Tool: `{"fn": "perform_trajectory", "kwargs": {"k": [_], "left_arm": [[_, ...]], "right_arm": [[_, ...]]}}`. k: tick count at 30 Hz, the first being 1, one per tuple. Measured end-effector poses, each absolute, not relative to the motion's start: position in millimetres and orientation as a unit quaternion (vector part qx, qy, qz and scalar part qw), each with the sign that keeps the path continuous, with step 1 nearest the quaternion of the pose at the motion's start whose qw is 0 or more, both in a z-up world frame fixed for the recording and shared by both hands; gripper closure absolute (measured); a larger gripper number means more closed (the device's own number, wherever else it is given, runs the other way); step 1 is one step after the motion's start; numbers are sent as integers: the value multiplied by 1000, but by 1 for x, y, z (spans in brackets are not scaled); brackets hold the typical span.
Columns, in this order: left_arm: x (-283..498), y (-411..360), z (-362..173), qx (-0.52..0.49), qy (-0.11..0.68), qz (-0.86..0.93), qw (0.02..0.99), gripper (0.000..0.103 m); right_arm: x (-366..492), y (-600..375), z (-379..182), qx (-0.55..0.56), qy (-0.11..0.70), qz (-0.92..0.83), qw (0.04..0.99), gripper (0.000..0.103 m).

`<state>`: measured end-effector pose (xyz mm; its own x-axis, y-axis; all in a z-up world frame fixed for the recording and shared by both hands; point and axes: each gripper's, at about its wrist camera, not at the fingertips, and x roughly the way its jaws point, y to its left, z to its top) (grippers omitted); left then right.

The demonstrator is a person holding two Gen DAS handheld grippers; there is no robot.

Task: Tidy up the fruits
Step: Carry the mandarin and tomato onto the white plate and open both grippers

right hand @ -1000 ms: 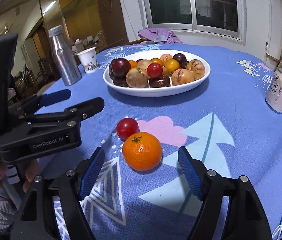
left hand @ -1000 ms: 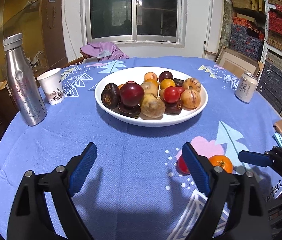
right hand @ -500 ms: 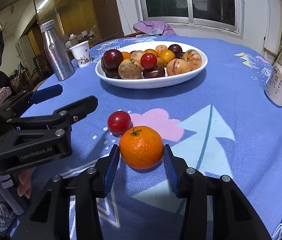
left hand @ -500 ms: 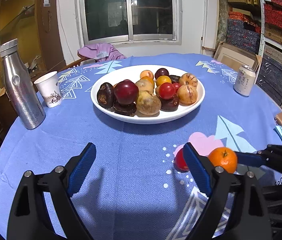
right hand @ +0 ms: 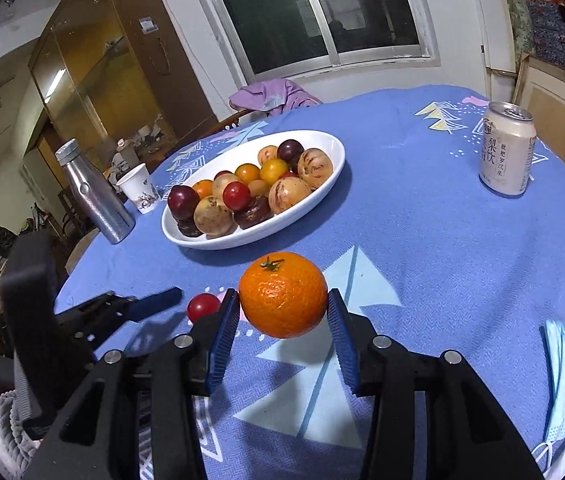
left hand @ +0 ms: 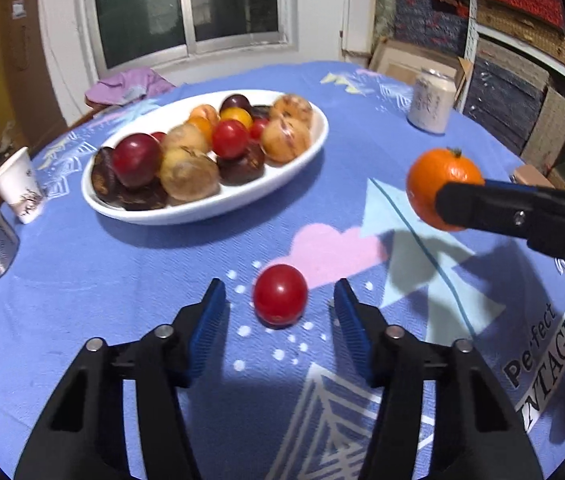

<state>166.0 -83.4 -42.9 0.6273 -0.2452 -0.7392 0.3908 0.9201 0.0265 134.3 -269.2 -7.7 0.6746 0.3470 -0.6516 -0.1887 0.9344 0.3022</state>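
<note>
Right now my right gripper (right hand: 283, 312) jaws pinch the mandarin (right hand: 283, 294), lifted off the counter (right hand: 422, 240). Left gripper (left hand: 279, 308) jaws spread, w/ cherry tomato (left hand: 280, 295) resting btwn them, untouched. Fruit plate (left hand: 302, 156) sits beyond; drink can (right hand: 506, 148) far right.

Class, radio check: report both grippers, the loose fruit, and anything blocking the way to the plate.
Right gripper shut on orange, lifted off cloth. Left gripper open, straddling red tomato on table. Path to white plate looks clear.
</note>
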Motion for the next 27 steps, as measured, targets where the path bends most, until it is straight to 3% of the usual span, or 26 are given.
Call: {"fn": "perform_trajectory", "kwargs": {"k": [3, 7, 12, 16, 21, 27], "left_arm": [[174, -88, -47, 83, 406, -186, 891, 52], [183, -89, -51, 66, 423, -194, 882, 75], [178, -87, -44, 69, 407, -193, 890, 76], [176, -72, -6, 55, 369, -181, 910, 76], [217, -51, 39, 45, 341, -111, 932, 75], [285, -39, 36, 17, 363, -72, 929, 75]], "right_arm": [[136, -268, -8, 108, 378, 149, 907, 57], [135, -268, -9, 108, 381, 149, 906, 57], [135, -271, -9, 116, 378, 145, 907, 57], [140, -277, 1, 132, 365, 143, 911, 57], [176, -261, 24, 112, 362, 133, 916, 57], [239, -231, 21, 107, 371, 125, 914, 57]]}}
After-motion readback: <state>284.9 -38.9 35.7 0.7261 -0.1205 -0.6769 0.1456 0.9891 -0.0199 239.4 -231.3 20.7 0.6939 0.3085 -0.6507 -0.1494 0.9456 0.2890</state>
